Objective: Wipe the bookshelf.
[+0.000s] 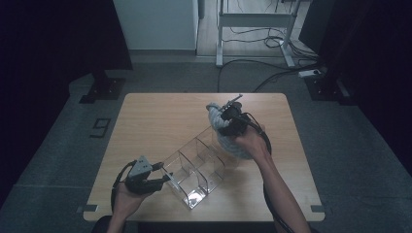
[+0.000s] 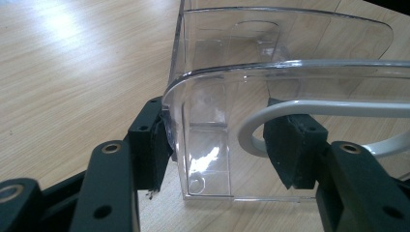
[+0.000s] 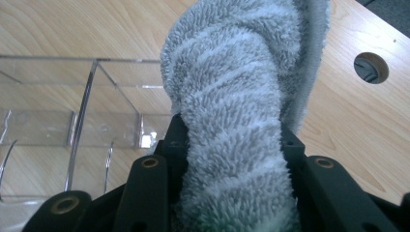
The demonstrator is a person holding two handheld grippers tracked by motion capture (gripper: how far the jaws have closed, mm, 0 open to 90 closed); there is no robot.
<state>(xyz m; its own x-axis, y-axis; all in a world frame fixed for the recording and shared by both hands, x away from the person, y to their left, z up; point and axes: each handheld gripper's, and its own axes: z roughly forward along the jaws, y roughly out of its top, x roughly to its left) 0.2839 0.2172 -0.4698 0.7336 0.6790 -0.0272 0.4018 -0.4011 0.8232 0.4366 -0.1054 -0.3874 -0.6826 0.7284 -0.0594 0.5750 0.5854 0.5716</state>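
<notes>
Nearest the high camera, my left gripper sits at the near-left of the tabletop, its jaws clamped across one corner of the clear organizer. In the left gripper view one pad presses the outside of the rounded corner wall and the other pad sits inside the compartment, so the wall is pinched between them.

Largest first: tabletop, pale wood, flat, matte; things will slide on it rather than stick.

Clear organizer: rigid see-through plastic, several open-topped compartments in a row. I judge it light, stiff, slick on the faces, and liable to crack or skate if squeezed hard at a thin wall. Best hold is where I have it, at a corner where two walls stiffen each other. Its long axis runs diagonally, from the near end by my left gripper away toward the far right, openings facing up.

Grey towel: fluffy, rolled into a thick bundle, held above the far end of the organizer and hanging toward the tabletop. Soft, light, compressible, not fragile; it will sag and unroll if gripped at a loose edge, so I take it across the middle of the roll. In the right gripper view the roll's long axis runs straight out along the jaws.

Right gripper: jaws closed on the grey towel, pile bulging out either side of the pads.
</notes>
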